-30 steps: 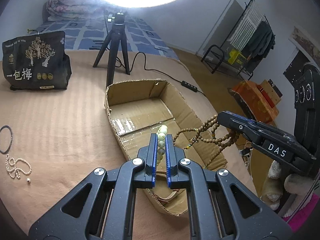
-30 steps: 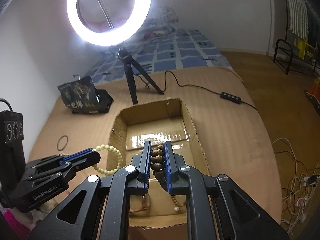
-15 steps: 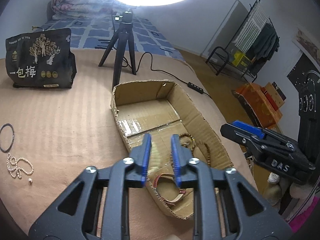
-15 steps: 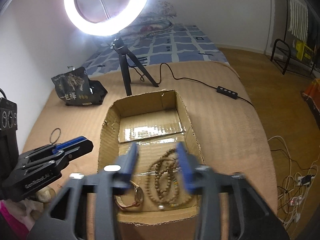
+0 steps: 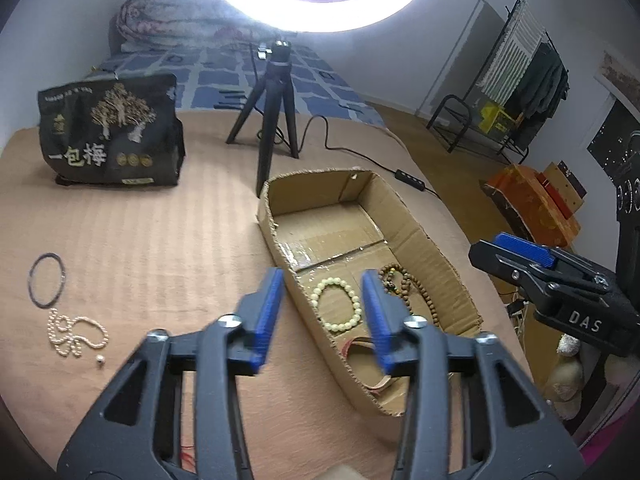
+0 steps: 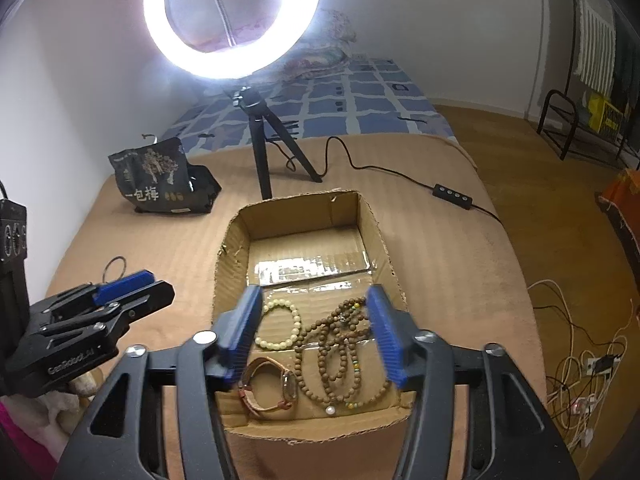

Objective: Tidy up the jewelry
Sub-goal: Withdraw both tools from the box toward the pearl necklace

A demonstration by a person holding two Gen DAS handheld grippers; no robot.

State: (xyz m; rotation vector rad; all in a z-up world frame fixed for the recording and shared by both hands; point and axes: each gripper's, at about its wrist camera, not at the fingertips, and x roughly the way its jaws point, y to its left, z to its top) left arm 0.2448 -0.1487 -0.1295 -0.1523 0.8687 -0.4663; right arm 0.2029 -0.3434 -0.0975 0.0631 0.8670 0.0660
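Observation:
A cardboard box [image 5: 420, 236] [image 6: 384, 240] lies on the tan bed cover. In it lie a pale green bead bracelet [image 5: 337, 304] [image 6: 280, 328], a long brown wooden bead string [image 5: 416, 292] [image 6: 340, 348] and a leather-strap watch [image 6: 276, 388]. My left gripper [image 5: 322, 280] is open and empty above the box's near left wall. My right gripper [image 6: 314, 300] is open and empty above the box's near end. A pearl necklace [image 5: 74, 330] and a dark ring bangle [image 5: 46, 280] [image 6: 115, 267] lie on the cover left of the box.
A ring light on a black tripod [image 5: 272, 120] [image 6: 260, 148] stands behind the box, its cable and switch [image 6: 452, 194] trailing right. A black snack bag [image 5: 108, 136] [image 6: 164, 180] sits at the back left. Cables [image 6: 576, 360] lie on the floor to the right.
Both grippers held bead strings over the box a second ago. Both have opened; the pale bracelet and the brown bead string now lie in the box. Both grippers have drawn back.

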